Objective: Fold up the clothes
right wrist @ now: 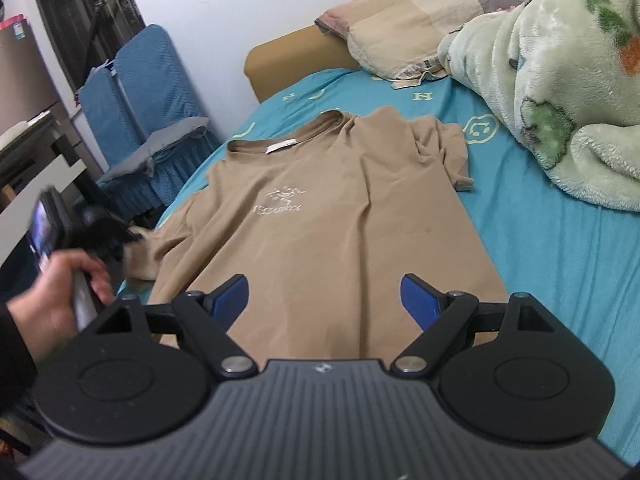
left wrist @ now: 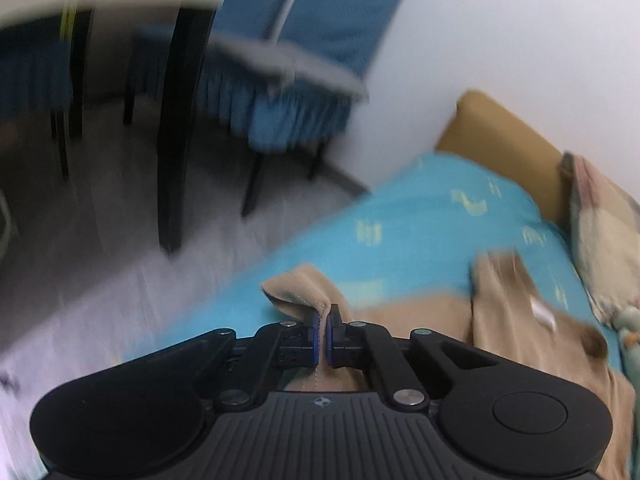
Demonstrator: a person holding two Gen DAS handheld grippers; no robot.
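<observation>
- The right gripper (right wrist: 322, 294) is held over the near hem of the shirt (right wrist: 320, 216); its blue fingers (right wrist: 230, 294) are spread wide, with nothing clamped between them.
- The left gripper (left wrist: 323, 334) is seen with its fingers (left wrist: 316, 334) pressed together on a fold of the shirt's (left wrist: 420, 320) sleeve hem, at the bed's left edge.
- In the right wrist view, the left gripper (right wrist: 120, 240) is carried by a hand (right wrist: 60, 292) in a dark sleeve, at the shirt's left sleeve; that part is blurred.
- The tan shirt is laid front up on the bed (right wrist: 560, 260), collar toward the headboard (right wrist: 288, 56), a pale logo on its chest, its right sleeve rumpled.
- A blue patterned sheet covers the bed.
- A green fleece blanket (right wrist: 560, 92) is heaped along the bed's right side.
- A checked pillow (right wrist: 416, 12) is set against the headboard.
- Blue-covered chairs (right wrist: 148, 120) are stood beside the bed's left edge.
</observation>
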